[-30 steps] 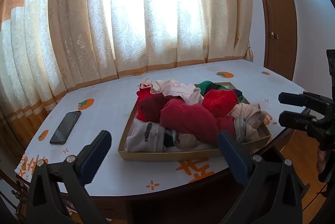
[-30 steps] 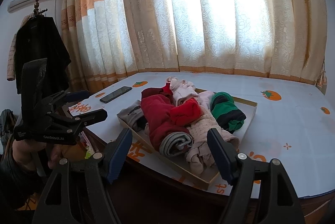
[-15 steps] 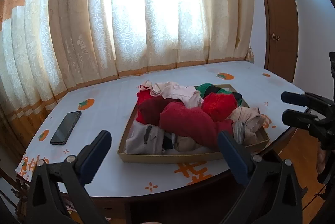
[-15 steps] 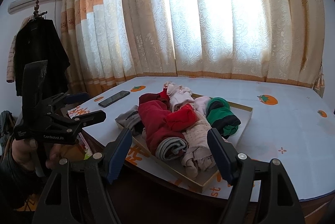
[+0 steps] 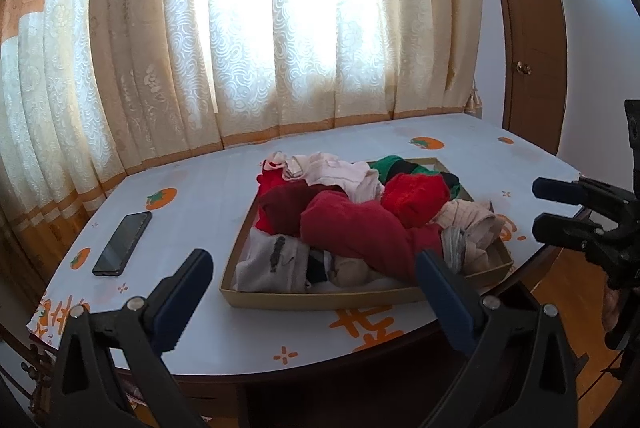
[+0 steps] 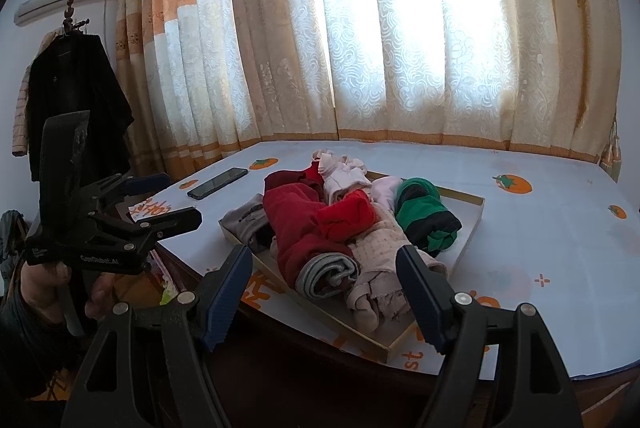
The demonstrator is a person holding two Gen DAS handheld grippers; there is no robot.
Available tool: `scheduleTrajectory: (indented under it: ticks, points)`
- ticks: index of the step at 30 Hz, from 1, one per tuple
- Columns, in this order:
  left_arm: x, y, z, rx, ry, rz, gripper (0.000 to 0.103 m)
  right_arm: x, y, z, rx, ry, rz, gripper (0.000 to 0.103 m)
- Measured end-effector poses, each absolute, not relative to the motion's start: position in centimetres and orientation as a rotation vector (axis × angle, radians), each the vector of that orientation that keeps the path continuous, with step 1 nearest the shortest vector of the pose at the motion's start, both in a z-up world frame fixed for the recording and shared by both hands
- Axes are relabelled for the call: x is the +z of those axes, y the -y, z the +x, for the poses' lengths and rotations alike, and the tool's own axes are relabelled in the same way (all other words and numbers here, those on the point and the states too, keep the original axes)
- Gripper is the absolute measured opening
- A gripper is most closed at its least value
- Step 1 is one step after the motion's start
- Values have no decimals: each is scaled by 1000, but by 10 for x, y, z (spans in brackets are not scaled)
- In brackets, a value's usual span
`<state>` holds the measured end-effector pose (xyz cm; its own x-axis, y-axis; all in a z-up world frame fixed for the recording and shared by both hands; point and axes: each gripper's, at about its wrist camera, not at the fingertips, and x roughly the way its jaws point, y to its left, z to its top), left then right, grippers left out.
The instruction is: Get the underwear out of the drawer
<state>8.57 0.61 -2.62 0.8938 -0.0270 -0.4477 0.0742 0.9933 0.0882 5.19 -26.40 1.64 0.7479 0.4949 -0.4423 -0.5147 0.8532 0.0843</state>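
A shallow tan drawer tray lies on the table, heaped with rolled underwear: dark red, bright red, green and black, grey, pale pink. My left gripper hovers open in front of the tray's near edge, short of the table, nothing between its fingers. My right gripper is open too, held off the table's corner, empty. Each gripper shows from the side in the other's view: left gripper, right gripper.
A black phone lies on the tablecloth left of the tray. Curtains hang close behind the table. A wooden door stands at the right; a dark coat hangs at the left. A hand holds the left gripper.
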Motion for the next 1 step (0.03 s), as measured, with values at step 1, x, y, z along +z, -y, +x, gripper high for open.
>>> scheduleTrajectory:
  ticks: [1]
  points:
    - [-26, -6, 86, -51, -461, 106, 103, 16, 264, 52, 552, -472, -44, 76]
